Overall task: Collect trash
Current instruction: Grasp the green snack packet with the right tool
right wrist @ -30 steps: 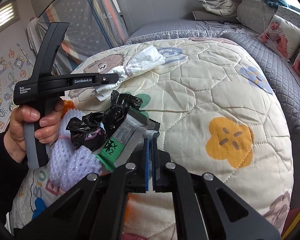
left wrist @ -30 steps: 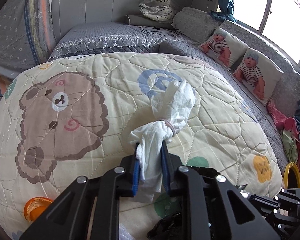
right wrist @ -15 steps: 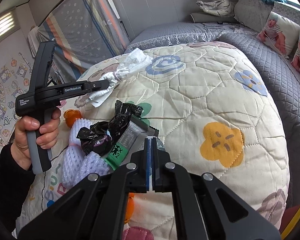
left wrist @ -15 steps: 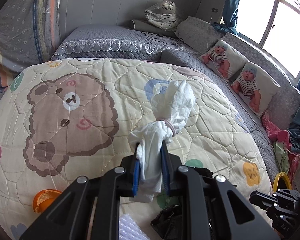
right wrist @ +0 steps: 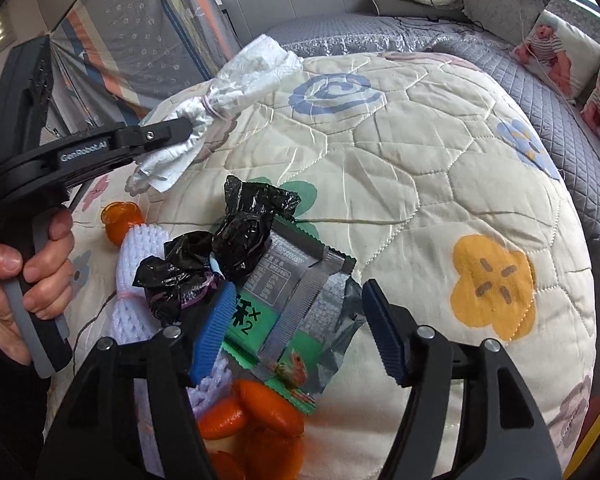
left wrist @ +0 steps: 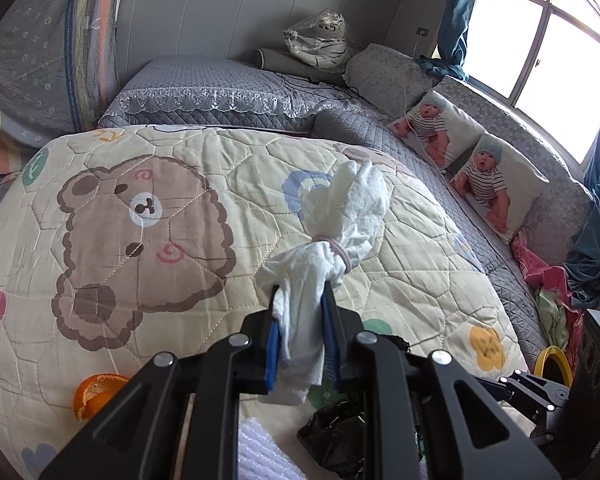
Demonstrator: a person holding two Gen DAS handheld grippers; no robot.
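Read "GenRobot.AI" in pale letters along the left gripper (right wrist: 166,134) body. Read "x2" in black beside a dark Chinese character on the green part of the wrapper (right wrist: 296,304); its small print too fine to read.

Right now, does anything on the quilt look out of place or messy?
Yes. Trash is heaped on the bear quilt: orange peels, a torn snack wrapper, a crumpled black bag and white foam netting. The left gripper holds a tied white tissue bundle above it; the right gripper is open.
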